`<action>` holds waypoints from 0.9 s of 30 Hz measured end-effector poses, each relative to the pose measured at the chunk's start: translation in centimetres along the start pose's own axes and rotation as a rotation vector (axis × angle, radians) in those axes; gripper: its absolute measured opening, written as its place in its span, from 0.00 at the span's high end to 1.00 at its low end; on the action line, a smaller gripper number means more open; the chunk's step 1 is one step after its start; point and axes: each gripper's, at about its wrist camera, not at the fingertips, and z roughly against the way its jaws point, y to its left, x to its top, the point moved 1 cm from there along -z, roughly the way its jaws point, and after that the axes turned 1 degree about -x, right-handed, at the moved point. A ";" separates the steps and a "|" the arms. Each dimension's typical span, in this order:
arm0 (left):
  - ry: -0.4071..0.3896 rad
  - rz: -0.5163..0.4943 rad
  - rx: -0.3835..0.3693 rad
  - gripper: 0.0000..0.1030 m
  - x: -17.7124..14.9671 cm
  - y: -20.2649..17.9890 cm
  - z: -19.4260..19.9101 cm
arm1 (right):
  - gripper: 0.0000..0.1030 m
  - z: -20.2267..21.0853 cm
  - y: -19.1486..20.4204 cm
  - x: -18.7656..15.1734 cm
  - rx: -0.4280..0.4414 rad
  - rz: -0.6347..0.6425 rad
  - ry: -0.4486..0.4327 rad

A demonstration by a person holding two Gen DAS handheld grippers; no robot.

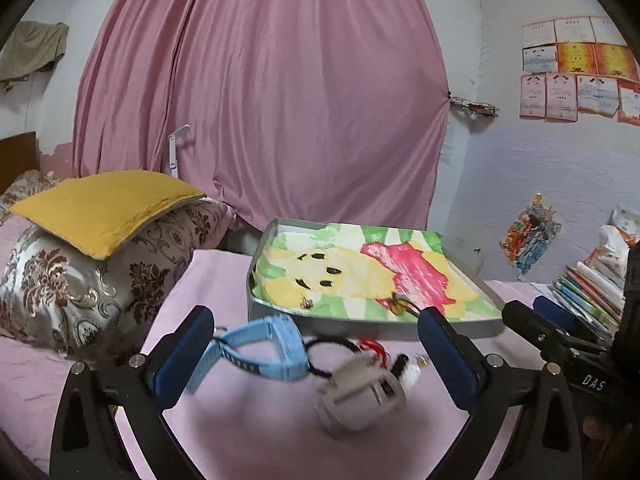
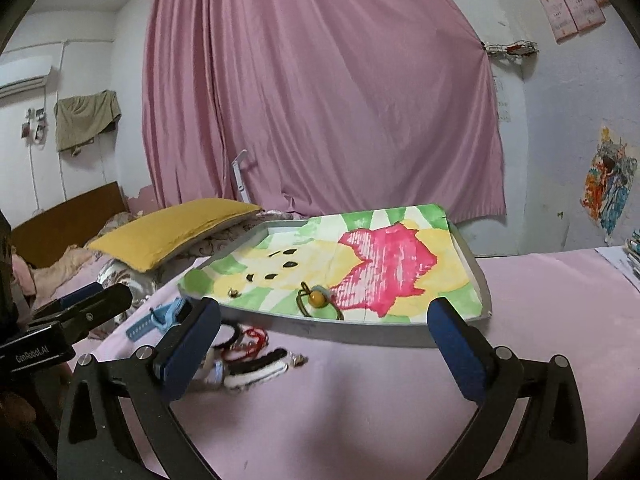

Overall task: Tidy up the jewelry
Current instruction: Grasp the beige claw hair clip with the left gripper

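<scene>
A grey tray [image 1: 372,326] lined with a painted flower paper lies on the pink bed; it also shows in the right wrist view [image 2: 352,334]. In it lie a cord necklace with an amber bead [image 2: 318,300] and a small gold earring [image 2: 233,292]. On the sheet in front lie a blue watch [image 1: 264,346], a grey hair claw clip [image 1: 362,394], a black hair tie [image 1: 332,346], a red string bracelet [image 1: 374,348] and small earrings [image 1: 422,359]. My left gripper [image 1: 316,356] is open above this pile. My right gripper [image 2: 326,344] is open and empty before the tray.
A yellow pillow [image 1: 104,204] lies on patterned pillows [image 1: 80,280] at the left. A stack of books [image 1: 588,292] lies at the right. A pink curtain [image 1: 260,92] hangs behind the bed. The right gripper shows at the right edge of the left wrist view [image 1: 560,332].
</scene>
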 end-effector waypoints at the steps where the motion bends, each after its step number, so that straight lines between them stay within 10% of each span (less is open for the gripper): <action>1: 0.006 0.002 -0.003 0.01 -0.2 0.0 0.2 | 0.02 0.3 0.1 -0.1 0.002 0.009 0.001; 21: 0.330 0.034 -0.081 0.01 -4.7 0.6 -3.0 | 0.03 -3.7 -1.1 -3.5 0.015 -0.015 0.331; 27: 0.385 -0.045 -0.113 0.07 -4.5 0.0 -4.2 | 0.39 -6.4 -0.8 -3.6 0.073 -0.015 0.443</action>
